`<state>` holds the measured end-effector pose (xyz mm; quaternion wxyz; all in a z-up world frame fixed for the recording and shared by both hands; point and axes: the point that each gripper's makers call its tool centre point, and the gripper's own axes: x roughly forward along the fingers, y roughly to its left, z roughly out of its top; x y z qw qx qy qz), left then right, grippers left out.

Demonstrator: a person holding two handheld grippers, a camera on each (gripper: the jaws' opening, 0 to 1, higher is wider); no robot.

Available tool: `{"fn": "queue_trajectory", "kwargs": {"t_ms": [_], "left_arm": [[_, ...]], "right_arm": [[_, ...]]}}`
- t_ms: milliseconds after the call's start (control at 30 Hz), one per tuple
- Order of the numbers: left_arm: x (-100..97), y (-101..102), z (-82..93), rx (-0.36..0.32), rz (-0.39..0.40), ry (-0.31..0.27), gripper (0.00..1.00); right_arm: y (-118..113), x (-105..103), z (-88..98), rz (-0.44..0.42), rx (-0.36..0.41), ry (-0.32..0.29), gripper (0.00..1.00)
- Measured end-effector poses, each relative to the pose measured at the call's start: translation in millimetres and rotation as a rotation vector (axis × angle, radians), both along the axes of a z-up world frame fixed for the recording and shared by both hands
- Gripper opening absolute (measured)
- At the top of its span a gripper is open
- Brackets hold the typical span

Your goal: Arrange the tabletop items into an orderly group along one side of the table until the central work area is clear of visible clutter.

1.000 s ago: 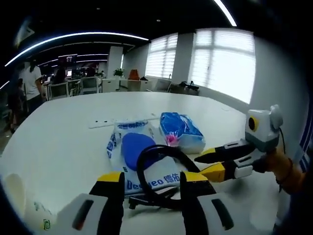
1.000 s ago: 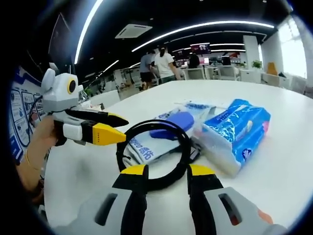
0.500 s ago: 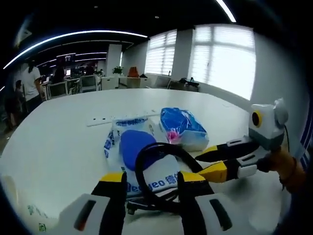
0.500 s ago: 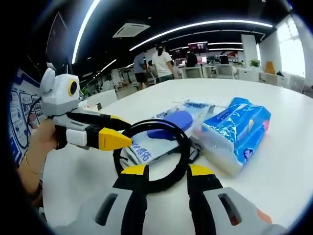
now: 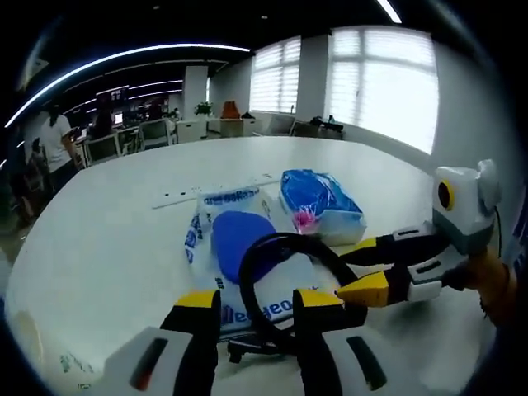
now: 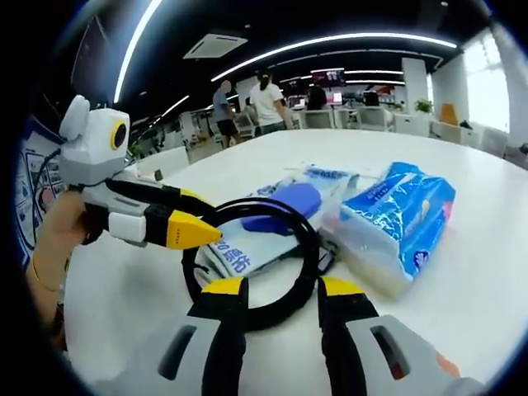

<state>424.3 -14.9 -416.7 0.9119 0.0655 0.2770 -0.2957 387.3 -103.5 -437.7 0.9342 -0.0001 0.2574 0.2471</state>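
On the white table (image 5: 107,239) a small cluster of things lies close together. A black cable (image 5: 285,272), coiled into a loop, rests on top of a clear plastic bag (image 5: 216,216) with blue printing and a blue item inside. Just beside the bag lies a blue pack of tissues (image 5: 318,202), touching or nearly touching it. Past them, farther along the table, a white power strip (image 5: 191,194) lies flat and apart from the cluster.

In the left gripper view, the left gripper (image 5: 252,309) hangs low over the near edge of the cable loop, its yellow-tipped jaws apart with nothing clamped between them. The right gripper (image 5: 367,268) comes in from the right, held in a hand (image 5: 495,280), its jaws parted a little, the tips right at the cable's rim; I cannot tell whether they touch it.

In the right gripper view, the right gripper (image 6: 272,293) has its jaws spread, the cable (image 6: 247,264) lying just ahead of them, not gripped. The left gripper (image 6: 186,223) reaches in from the left, its tips at the loop's edge. The tissues (image 6: 396,227) sit to the right of the bag (image 6: 264,227).

People (image 6: 268,103) stand by desks in the background.
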Motion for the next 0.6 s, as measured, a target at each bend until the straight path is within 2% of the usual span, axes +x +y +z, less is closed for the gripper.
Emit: {"fn": "queue_trajectory", "kwargs": {"t_ms": [467,600], "left_arm": [[-2.1,-10.8,-3.9,-0.001,-0.030,0.021,0.27],[-2.5,-11.0,-5.6,0.008,-0.026,0.031,0.25]], "right_arm": [[-1.1,1.4,-3.1,-0.029,-0.005,0.016,0.24],[-3.3,3.1,-6.3,-0.048,-0.033,0.025,0.22]]}}
